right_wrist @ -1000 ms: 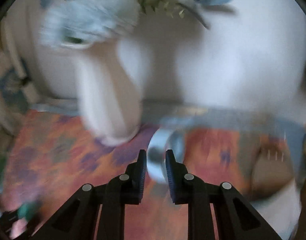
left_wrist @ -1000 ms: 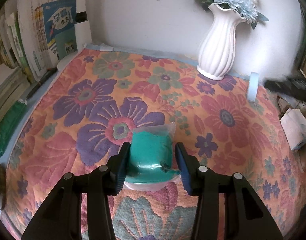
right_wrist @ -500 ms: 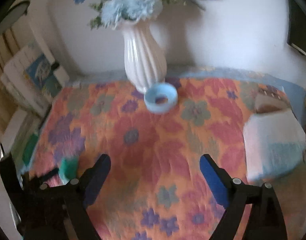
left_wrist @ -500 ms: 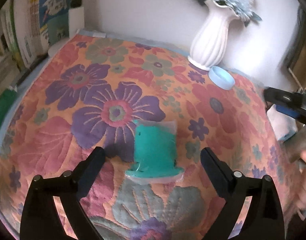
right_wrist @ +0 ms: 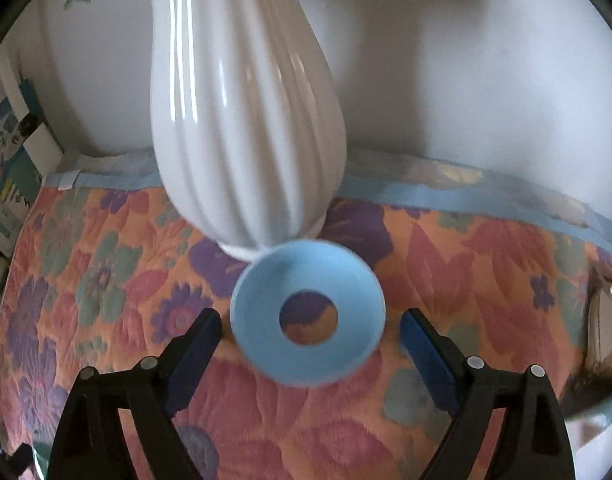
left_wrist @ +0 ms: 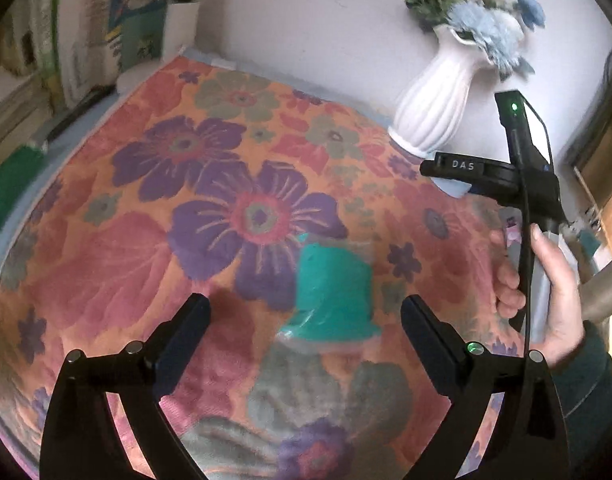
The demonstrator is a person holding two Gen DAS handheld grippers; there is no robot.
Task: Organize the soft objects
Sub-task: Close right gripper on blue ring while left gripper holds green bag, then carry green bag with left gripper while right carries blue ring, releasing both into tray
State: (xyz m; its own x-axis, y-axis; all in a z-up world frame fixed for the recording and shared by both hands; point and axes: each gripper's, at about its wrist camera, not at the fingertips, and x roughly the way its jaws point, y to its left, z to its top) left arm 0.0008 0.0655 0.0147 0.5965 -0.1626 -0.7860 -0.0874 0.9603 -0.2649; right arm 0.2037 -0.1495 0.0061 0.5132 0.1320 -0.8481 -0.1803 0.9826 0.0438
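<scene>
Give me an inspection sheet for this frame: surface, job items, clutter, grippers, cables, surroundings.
Surface: floral quilted cloth covering the table, pale blue border at the wall side.
Job's things: teal soft item in a clear bag lying on the cloth; light blue ring lying flat just in front of the vase foot.
Clutter: white ribbed vase with flowers, upright at the wall.
Grippers: left gripper open, empty, bag between its fingers but untouched; right gripper open, straddling the ring without contact.
Cables: black cable running along the right tool's handle.
Surroundings: books stacked at the left; white wall behind.
</scene>
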